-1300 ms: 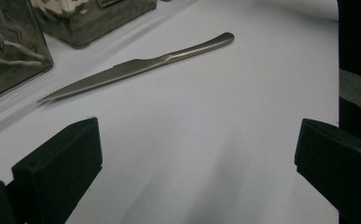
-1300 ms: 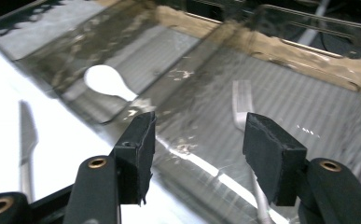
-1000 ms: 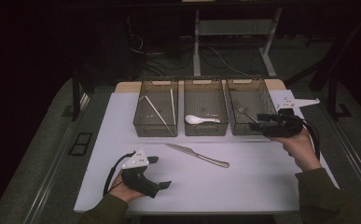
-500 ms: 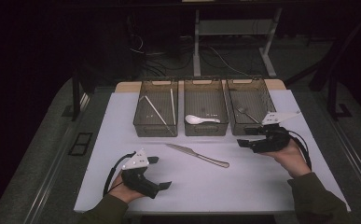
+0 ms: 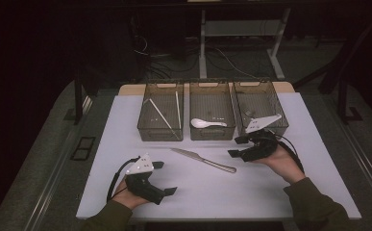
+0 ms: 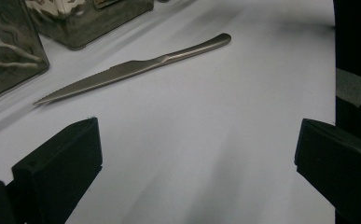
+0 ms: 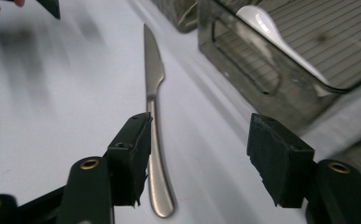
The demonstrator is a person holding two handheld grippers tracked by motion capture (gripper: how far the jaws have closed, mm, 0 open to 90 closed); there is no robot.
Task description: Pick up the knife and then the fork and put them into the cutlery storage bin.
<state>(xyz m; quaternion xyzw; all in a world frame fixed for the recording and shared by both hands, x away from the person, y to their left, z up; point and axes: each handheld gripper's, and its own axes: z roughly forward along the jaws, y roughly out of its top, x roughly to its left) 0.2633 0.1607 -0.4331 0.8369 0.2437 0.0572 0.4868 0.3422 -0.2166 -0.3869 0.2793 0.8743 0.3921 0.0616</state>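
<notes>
One knife (image 5: 204,160) lies flat on the white surface (image 5: 126,125) before three bins, handle toward my right tongs (image 5: 238,147). Right tongs' jaws apart, just narrowing, nothing between them, lining up on the handle. Left tongs (image 5: 165,178) rest wide apart, spare.

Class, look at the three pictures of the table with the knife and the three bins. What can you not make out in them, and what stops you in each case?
- Knife: in the right gripper view a jaw of the right gripper covers part of the handle.
- Right bin: in the high view its contents are too small and dark to name.
- Spoon: in the right gripper view the top edge cuts off its bowl.
- Left bin: in the left gripper view, cut by the left edge.
</notes>
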